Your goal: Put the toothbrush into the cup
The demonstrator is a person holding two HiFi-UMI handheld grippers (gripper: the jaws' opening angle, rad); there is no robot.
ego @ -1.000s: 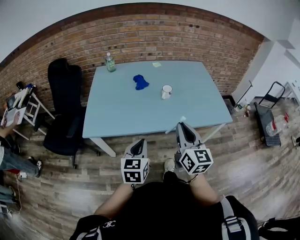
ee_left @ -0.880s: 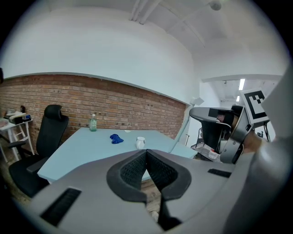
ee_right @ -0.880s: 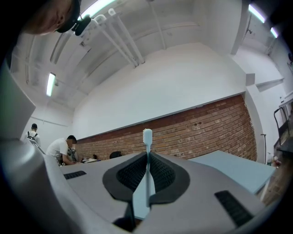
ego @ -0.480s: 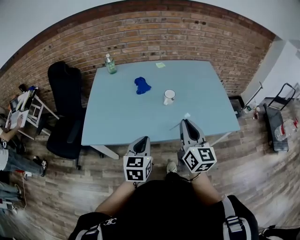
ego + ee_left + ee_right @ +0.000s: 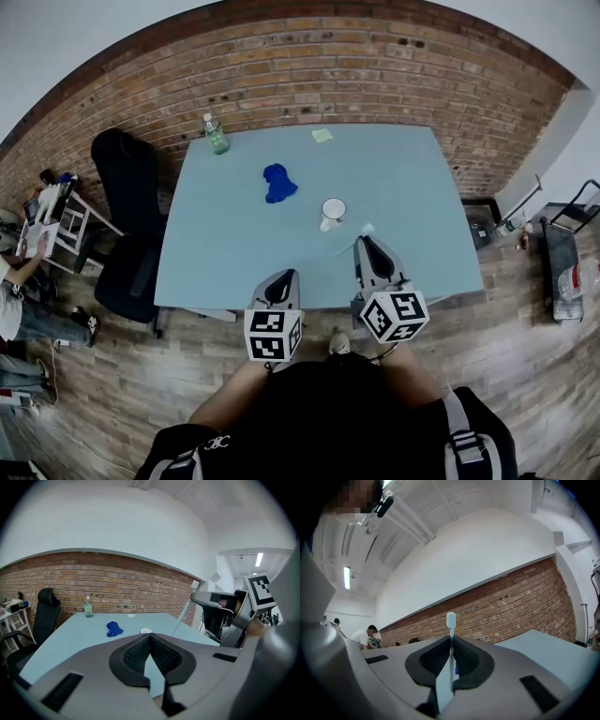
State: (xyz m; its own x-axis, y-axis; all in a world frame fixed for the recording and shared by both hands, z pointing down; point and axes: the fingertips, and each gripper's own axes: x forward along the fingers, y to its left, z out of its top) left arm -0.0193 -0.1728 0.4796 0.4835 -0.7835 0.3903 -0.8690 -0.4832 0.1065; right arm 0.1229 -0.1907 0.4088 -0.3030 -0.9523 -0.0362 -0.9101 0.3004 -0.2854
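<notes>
A white toothbrush (image 5: 450,634) stands upright between the jaws of my right gripper (image 5: 451,644), which is shut on its handle, bristle head topmost. In the head view the right gripper (image 5: 364,246) hovers over the light blue table (image 5: 225,253) near its front edge. The toothbrush (image 5: 366,229) slants just right of and in front of the white cup (image 5: 332,213). My left gripper (image 5: 279,279) is over the front edge, shut with nothing in it. From the left gripper view (image 5: 150,638) the cup (image 5: 146,631) stands ahead and the toothbrush (image 5: 183,615) to the right.
A crumpled blue cloth (image 5: 277,183) lies behind and left of the cup. A clear bottle (image 5: 217,137) and a yellow note (image 5: 322,135) sit at the far edge by the brick wall. A black office chair (image 5: 127,225) stands left of the table, a folding cart (image 5: 562,272) to the right.
The view has moved forward: both grippers now hang over the table's front edge instead of the floor. The right gripper has carried the toothbrush closer to the cup.
</notes>
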